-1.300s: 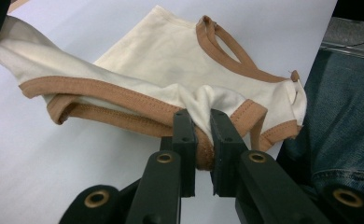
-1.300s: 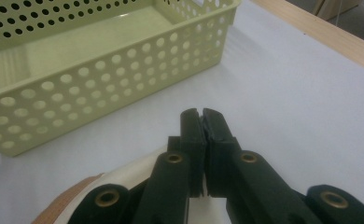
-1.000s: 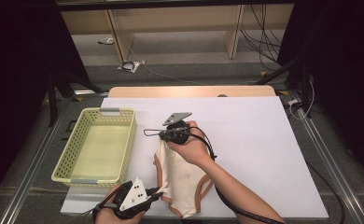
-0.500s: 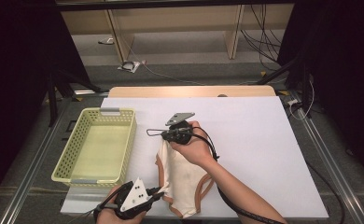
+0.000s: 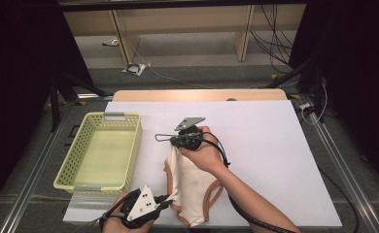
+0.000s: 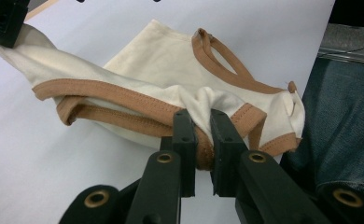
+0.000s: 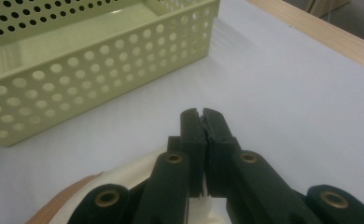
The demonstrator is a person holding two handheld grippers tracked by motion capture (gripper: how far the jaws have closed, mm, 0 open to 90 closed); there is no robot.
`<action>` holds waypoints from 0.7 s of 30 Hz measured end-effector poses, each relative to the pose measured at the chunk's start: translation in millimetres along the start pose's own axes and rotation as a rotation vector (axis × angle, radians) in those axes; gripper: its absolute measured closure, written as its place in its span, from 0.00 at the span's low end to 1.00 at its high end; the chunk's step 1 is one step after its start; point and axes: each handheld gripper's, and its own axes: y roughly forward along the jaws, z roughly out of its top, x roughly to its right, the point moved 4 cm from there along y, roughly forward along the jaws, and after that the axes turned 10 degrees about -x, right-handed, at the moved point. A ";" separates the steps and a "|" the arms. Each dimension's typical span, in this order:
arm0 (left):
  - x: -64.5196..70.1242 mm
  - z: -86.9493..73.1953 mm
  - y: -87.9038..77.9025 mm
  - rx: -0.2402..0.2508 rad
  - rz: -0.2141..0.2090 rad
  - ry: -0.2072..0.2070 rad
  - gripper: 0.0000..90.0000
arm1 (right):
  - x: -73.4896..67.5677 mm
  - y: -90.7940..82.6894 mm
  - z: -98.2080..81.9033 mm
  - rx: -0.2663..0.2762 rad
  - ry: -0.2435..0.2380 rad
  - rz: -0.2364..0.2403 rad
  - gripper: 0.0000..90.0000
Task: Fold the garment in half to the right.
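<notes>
On the white table (image 5: 255,131), near its front edge and just right of the yellow perforated basket (image 5: 100,150), lies the cream tank top with brown trim (image 5: 192,187), stretched between both tools. Since a second ago almost nothing has changed: both hands have kept their places and both grips have held, so the garment looks pinned at two ends, probably ready for a fold or a lift toward the basket. The right gripper (image 5: 170,141) is pinched on the far end of the cloth; the left gripper (image 6: 202,135) is clamped on a brown hem at the near edge. Nothing blocks the short way to the basket, which stands empty.
</notes>
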 end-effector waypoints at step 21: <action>1.4 3.1 1.8 0.016 0.002 0.004 0.91 | 6.6 -2.2 -6.7 -0.015 0.010 -0.005 0.98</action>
